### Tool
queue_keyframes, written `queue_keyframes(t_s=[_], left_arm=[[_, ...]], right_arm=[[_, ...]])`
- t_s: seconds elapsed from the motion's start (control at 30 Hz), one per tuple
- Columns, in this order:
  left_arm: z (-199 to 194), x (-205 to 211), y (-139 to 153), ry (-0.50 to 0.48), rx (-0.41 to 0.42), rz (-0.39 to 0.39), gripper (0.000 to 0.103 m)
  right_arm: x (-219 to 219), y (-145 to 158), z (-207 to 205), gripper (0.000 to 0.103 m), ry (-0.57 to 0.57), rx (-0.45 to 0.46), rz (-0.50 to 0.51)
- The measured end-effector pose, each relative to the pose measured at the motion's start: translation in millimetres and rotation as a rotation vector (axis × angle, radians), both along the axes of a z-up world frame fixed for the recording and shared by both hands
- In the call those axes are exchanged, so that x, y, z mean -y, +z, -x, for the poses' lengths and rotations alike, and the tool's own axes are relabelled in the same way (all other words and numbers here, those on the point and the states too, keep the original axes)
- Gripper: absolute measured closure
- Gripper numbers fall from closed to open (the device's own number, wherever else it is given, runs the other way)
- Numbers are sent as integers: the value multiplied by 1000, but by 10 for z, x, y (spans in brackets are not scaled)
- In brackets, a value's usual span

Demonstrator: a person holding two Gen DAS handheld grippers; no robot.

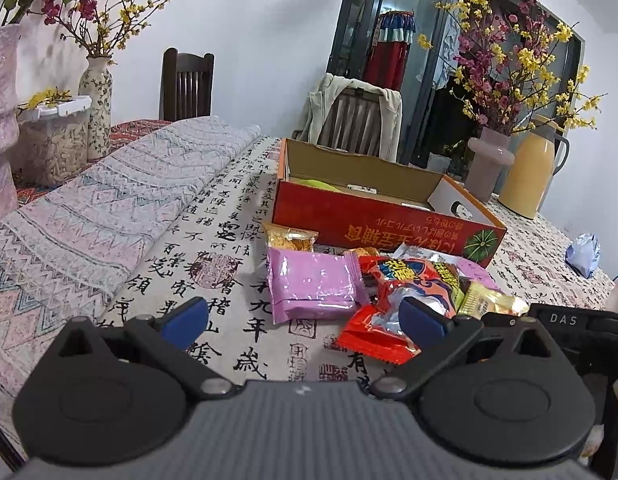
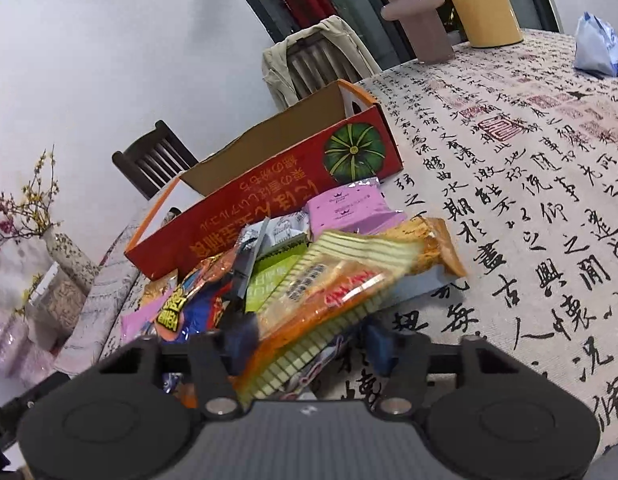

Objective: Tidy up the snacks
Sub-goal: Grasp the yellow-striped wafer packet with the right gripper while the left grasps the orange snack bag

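R gripper (image 2: 305, 344): jaws pinched on an orange/yellow-striped snack pack (image 2: 333, 284), pack runs diagonally up-right from between the blue pads, tilted, far end over the pile. Frame's blurry right at the pads but pack sits squarely between them, both pads against it.

L gripper (image 1: 305, 320): fingers spread wide, nothing between. It sits low over the tablecloth (image 1: 229, 248) w/ calligraphy print. R-side pad overlaps the red snack pack (image 1: 385, 320) in view; contact can't tell.

Snack pile, just past both grippers, on the cloth in front of the box:
- pink wafer pack (image 1: 313, 284), flat, left edge of pile
- red pack touching it on the right, partly crumpled
- small gold pack (image 1: 291, 238) behind pink one, up against box wall
- more pink + green + silver packs (image 2: 281, 236) stacked behind the held one in R view

Red cardboard box (image 1: 373, 220), open top, pumpkin graphic on near wall, directly behind pile. Inside: smth yellow-green + a white item, rest hidden by wall.

Farther:
- folded patterned fabric (image 1: 121, 216), left of box
- pink vase (image 1: 491, 164) w/ flowers and yellow thermos (image 1: 529, 168), side by side, right-rear of table
- blue-white bag (image 1: 585, 252), far right, well apart from pile
- chair w/ beige jacket (image 1: 357, 116) behind box
- dark wood chair (image 1: 187, 84), rear left
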State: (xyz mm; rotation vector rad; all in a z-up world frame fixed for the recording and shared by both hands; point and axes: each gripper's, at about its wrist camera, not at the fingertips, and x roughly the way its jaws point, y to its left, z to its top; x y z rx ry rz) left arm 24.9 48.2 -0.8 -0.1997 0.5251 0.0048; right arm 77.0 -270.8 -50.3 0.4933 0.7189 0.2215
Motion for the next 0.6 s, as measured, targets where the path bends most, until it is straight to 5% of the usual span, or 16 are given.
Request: queue_keyframes(t_s=[0.33, 0.6], left_arm=[[6, -9, 12, 3, 3, -1, 0], [-44, 36, 17, -1, -5, -6, 0]], right_arm=[[127, 90, 26, 74, 22, 82, -22], [382, 243, -36, 79, 20, 114, -18]])
